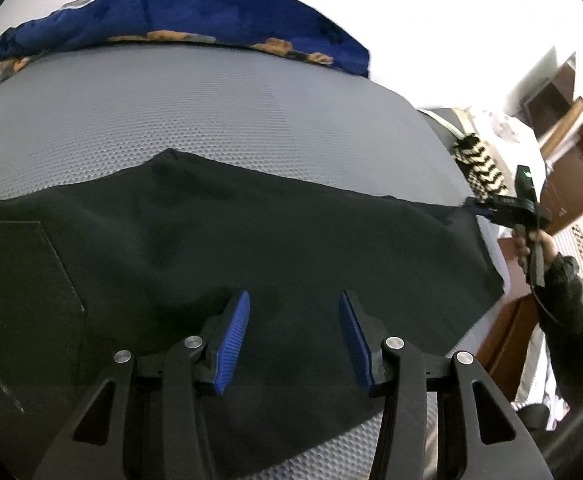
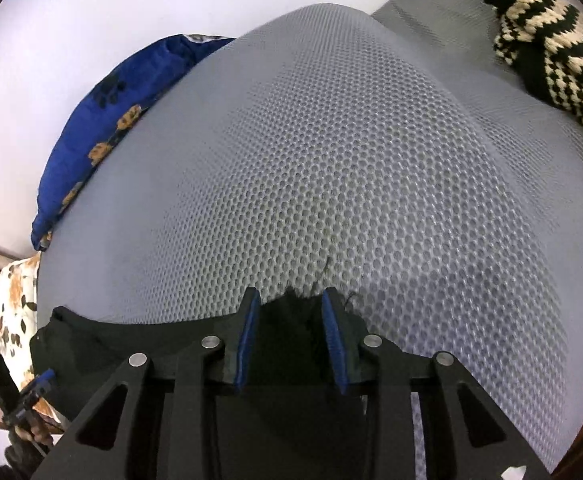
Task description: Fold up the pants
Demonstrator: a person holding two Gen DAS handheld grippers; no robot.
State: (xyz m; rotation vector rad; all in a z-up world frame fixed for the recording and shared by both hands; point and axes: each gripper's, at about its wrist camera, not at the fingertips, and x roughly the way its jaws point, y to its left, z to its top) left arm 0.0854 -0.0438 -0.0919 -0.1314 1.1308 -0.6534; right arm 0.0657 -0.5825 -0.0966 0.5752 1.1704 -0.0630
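left tool point(image 1: 294, 338) spread above pants point(image 1: 219, 232) | right tool point(image 2: 289, 340) spread, pants edge between

Both wrist views look steeply down, close, sharing the grey mesh surface point(image 1: 251, 120).

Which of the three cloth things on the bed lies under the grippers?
The plain black pants. The blue flowered cloth and zigzag knit lie at the far edges.

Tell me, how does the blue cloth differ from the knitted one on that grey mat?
The blue cloth is smooth with orange flowers and black paw prints; the knitted cloth is thick, with black and cream zigzags. In the right wrist view the blue one lies along the mat's left edge, the knitted one at its upper right. Both lie apart from the black pants.
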